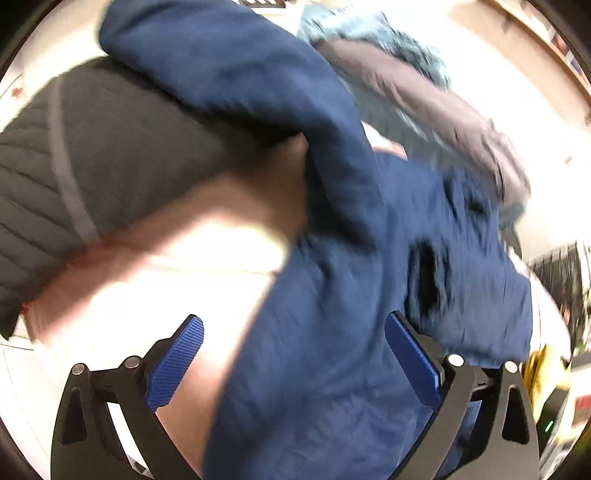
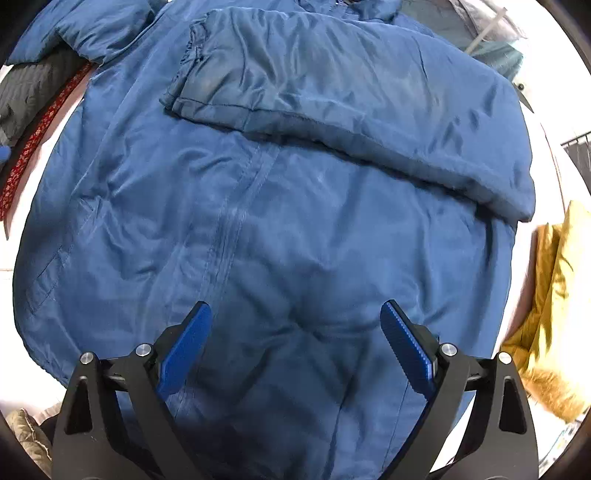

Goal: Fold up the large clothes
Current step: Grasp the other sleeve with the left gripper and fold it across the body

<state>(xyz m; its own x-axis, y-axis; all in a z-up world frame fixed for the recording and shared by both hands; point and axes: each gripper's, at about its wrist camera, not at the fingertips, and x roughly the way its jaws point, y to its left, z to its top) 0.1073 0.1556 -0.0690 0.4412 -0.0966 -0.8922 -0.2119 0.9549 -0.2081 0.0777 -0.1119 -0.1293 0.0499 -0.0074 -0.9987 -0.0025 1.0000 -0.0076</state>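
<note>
Right up close, the right hand-held gripper [image 2: 295,347] hangs with its ribbed blue pads [image 2: 184,347] spread wide, nothing between them, poised over the big blue padded nylon jacket [image 2: 258,240]. That jacket lies spread flat on the white table [image 2: 11,295], its shell smooth with a slight sheen and soft creases, and a double-stitched placket seam [image 2: 236,221] runs down the middle. One puffy sleeve [image 2: 332,92] is folded across the chest, its gathered elastic cuff [image 2: 188,55] pointing left. At the left edge sits a dark grey quilted garment [image 2: 26,88] with a red patterned strip [image 2: 40,129] beside it. Off to the right, a mustard-yellow garment with a furry trim [image 2: 554,314] lies crumpled just beside the jacket's edge.

Over on the left wrist view, heavily blurred, the left hand-held gripper [image 1: 293,354] also stands wide open, holding nothing, with blue fabric [image 1: 332,350] beneath it. The grey quilted piece [image 1: 92,166] shows channel stitching. A pale teal fuzzy item [image 1: 369,33] lies farther back. No readable labels or writing anywhere.
</note>
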